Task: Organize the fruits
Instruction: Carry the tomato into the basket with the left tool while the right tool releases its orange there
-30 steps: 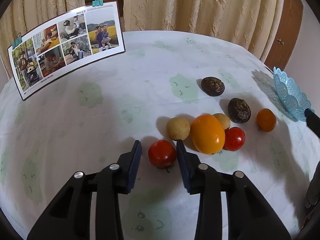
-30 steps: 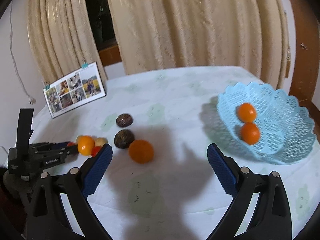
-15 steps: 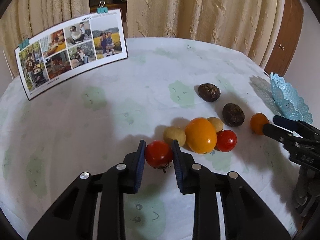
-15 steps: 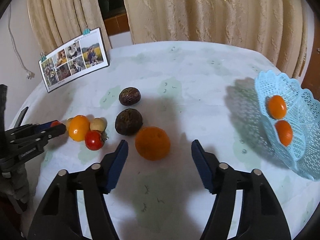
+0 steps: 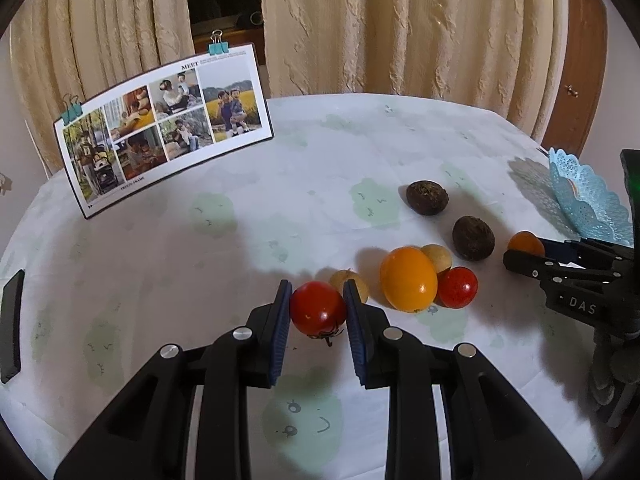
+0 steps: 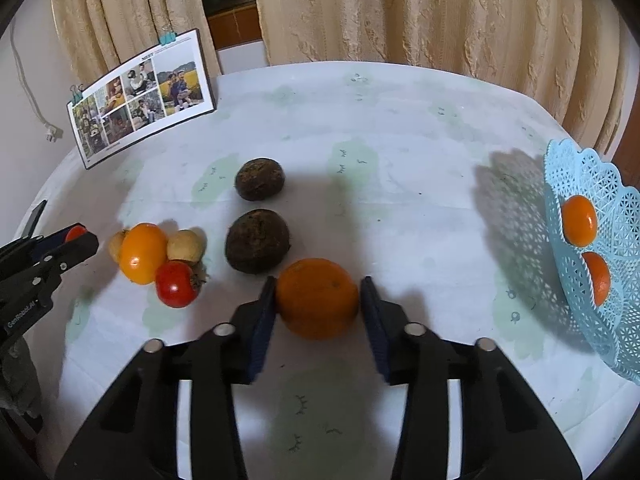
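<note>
My left gripper is shut on a red tomato and holds it just off the tablecloth. My right gripper has its jaws around a tangerine; the left pad touches it and a thin gap shows at the right pad. A large orange fruit, a second red tomato, two small tan fruits and two dark brown fruits lie on the table. A light blue lattice basket at the right holds two tangerines.
A photo card with clips stands at the back left of the round table. Curtains hang behind the table. A dark flat object lies at the left edge. The fruits cluster tightly beside my left gripper.
My left gripper closed on the red tomato and lifted it slightly. My right gripper moved forward and down and closed in around the tangerine.
</note>
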Tool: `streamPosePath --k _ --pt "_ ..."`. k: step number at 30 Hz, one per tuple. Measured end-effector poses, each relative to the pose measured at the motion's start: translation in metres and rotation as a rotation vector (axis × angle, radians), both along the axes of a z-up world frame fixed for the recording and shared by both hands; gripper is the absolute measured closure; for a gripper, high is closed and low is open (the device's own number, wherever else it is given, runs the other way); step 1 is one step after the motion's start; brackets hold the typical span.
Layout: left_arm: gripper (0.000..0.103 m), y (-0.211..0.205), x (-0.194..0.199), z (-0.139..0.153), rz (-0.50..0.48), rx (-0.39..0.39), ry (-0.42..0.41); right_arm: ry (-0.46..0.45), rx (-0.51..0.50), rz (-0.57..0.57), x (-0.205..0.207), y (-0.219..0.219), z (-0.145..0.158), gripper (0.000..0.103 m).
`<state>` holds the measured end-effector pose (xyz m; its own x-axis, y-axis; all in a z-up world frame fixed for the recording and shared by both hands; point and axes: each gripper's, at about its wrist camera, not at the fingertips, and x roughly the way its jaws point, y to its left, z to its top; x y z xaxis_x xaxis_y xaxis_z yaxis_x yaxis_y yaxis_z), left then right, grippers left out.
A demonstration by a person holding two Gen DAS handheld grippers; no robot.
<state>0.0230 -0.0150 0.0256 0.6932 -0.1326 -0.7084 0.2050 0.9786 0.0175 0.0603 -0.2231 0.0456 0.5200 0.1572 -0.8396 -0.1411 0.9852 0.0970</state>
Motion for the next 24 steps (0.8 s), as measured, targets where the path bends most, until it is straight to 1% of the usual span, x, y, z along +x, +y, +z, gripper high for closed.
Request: streamPosePath --k 3,9,16,24 --pt "0.076 0.000 -0.002 0.002 0.005 0.007 -0.015 -0.007 -0.011 -0.014 -0.003 0.000 0.001 0.062" --pt "0.076 0.000 -0.005 0.005 0.012 0.016 -0.033 -0.042 0.014 -0.064 -0.012 -0.014 0.012 0.062" --pt "0.076 -0.004 -0.008 0.008 0.010 0.024 -0.045 -0.110 0.031 -0.131 -0.023 -0.038 0.037 0.062" --pt "0.076 -0.012 -0.012 0.012 0.007 0.035 -0.055 -0.201 0.027 -0.234 -0.034 -0.078 0.065 0.062"
